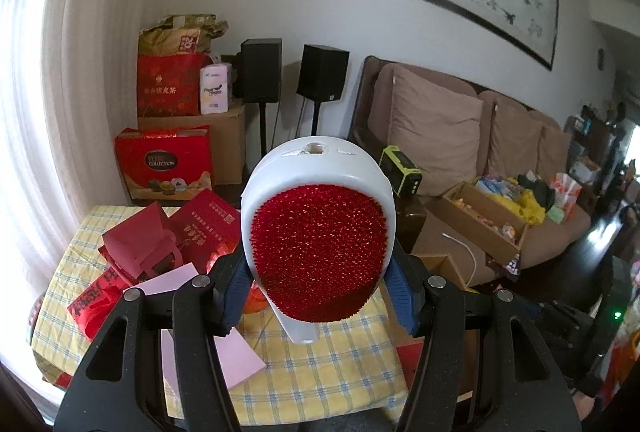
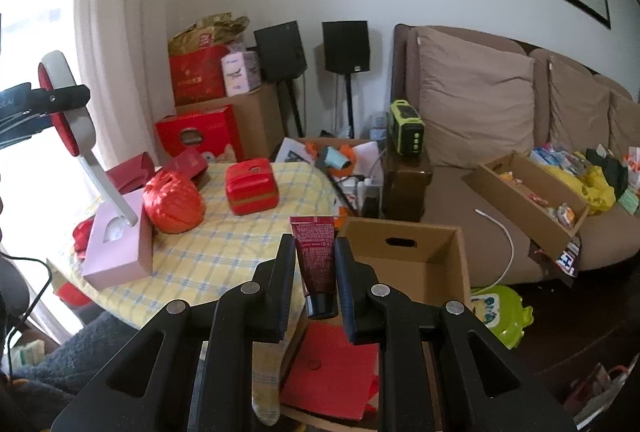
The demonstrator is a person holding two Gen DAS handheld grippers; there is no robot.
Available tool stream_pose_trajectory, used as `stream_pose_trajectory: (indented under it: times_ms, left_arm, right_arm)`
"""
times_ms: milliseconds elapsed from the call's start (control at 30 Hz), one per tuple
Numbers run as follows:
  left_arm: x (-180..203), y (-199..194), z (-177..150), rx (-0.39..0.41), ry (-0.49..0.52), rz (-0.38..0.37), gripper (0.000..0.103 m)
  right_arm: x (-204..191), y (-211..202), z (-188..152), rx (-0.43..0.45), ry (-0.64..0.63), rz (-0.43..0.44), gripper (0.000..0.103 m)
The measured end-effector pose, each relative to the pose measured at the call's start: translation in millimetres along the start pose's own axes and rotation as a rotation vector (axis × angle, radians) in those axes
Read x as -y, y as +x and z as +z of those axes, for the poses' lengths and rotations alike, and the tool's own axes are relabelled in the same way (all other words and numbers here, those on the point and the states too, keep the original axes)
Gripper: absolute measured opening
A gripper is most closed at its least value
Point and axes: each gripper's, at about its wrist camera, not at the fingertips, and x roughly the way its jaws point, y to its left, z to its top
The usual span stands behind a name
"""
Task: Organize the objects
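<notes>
left gripper: clamped on lint brush, blue pads pressing white shell from both sides; red bristle face toward camera, handle end pointing down
lint brush, right view: held up in the air at far left, tilted, white handle slanting down to just over pink box; touching it or not, cannot tell
right gripper: closed on dark red tube, black cap end nearest camera, crimped end pointing away
tube position: above table edge, just beside open cardboard box, box on its right
table: round, yellow checked cloth
on cloth: pink box near left edge; red woven basket just beside it; red case further back, apart from basket
left view of cloth: red paper bags in a heap at rear left, pink sheet flat near front
below table front: red paper sheets
background: two black speakers on stands, brown sofa, long cardboard tray of small items on the seat, green-black device on dark side table
</notes>
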Motion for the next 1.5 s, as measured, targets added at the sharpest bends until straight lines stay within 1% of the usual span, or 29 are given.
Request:
stream_pose_trajectory:
  times_ms: [233, 700, 900, 1100, 1400, 1500]
  left_arm:
    - [9.9, 1.9, 2.0, 0.012, 0.017, -0.005, 0.056]
    - [24.1, 11.4, -4.0, -0.010, 0.035, -0.028, 0.056]
    - [25.2, 19.4, -6.0, -0.017, 0.028, -0.022, 0.056]
    - [28.7, 27.9, -7.5, -0.039, 0.026, -0.030, 0.056]
    - [49.5, 36.5, -6.7, -0.047, 0.051, -0.056, 0.056]
    - [58.4, 43.2, -10.3, -0.064, 0.050, -0.075, 0.056]
  right_arm:
    - [11.8, -1.4, -0.1, -0.002, 0.022, -0.015, 0.019]
    - [15.2, -1.1, -0.2, -0.007, 0.030, -0.018, 0.019]
    - [20.1, 0.0, -1.0, -0.010, 0.044, -0.025, 0.019]
    - [29.6, -3.0, -1.6, -0.002, 0.083, -0.002, 0.019]
    - [37.7, 1.0, -4.0, -0.016, 0.104, -0.014, 0.019]
    - [40.2, 0.5, -4.6, -0.017, 0.114, -0.009, 0.019]
